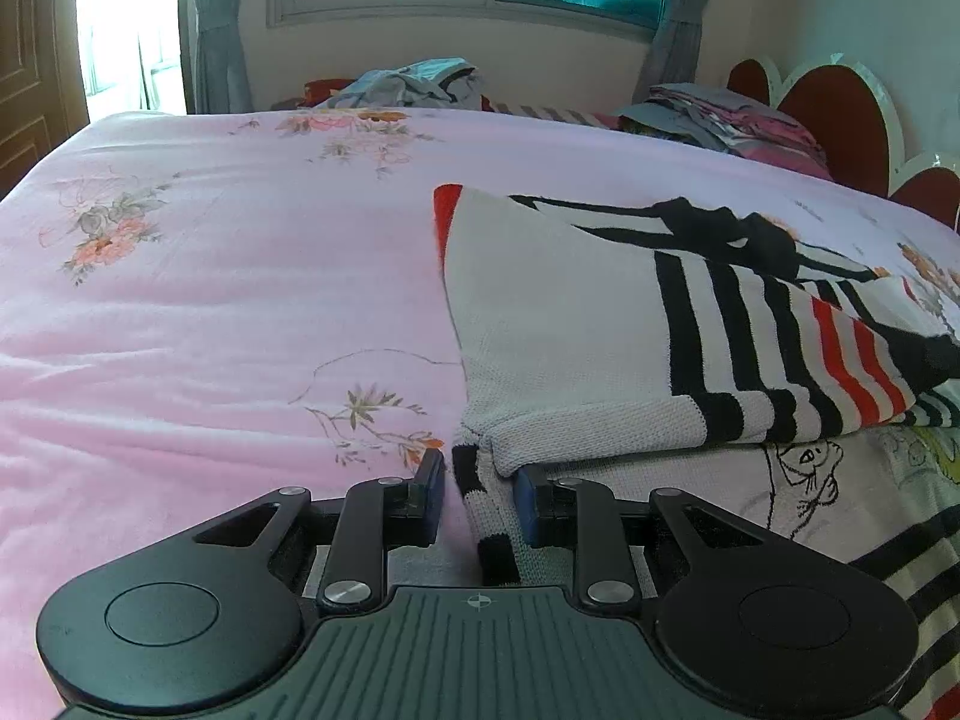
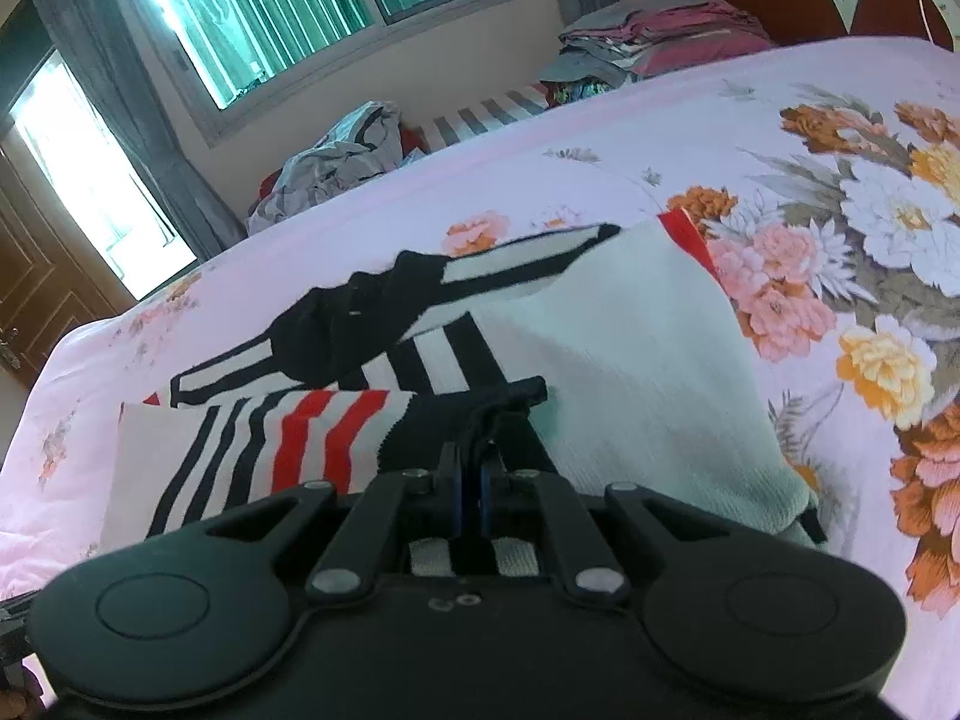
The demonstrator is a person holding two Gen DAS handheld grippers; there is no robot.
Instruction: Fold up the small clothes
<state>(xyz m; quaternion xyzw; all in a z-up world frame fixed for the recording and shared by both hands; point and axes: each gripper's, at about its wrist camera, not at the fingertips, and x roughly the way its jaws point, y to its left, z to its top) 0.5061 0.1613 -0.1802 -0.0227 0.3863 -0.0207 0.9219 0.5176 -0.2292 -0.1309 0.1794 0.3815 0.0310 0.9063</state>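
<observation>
A knit sweater (image 1: 576,330), white with black and red stripes, lies partly folded on the pink floral bedspread (image 1: 210,300). My left gripper (image 1: 480,480) is open, its blue-padded fingers on either side of a striped edge of the sweater at its near left corner. In the right wrist view the sweater (image 2: 630,348) lies folded over itself. My right gripper (image 2: 471,468) is shut on a black edge of the sweater, which bunches up just past the fingertips.
A loose pile of grey clothes (image 1: 408,84) lies at the far edge of the bed under the window. A stack of folded clothes (image 1: 720,120) sits by the red and white headboard (image 1: 840,120). A wooden door (image 2: 36,288) is at the left.
</observation>
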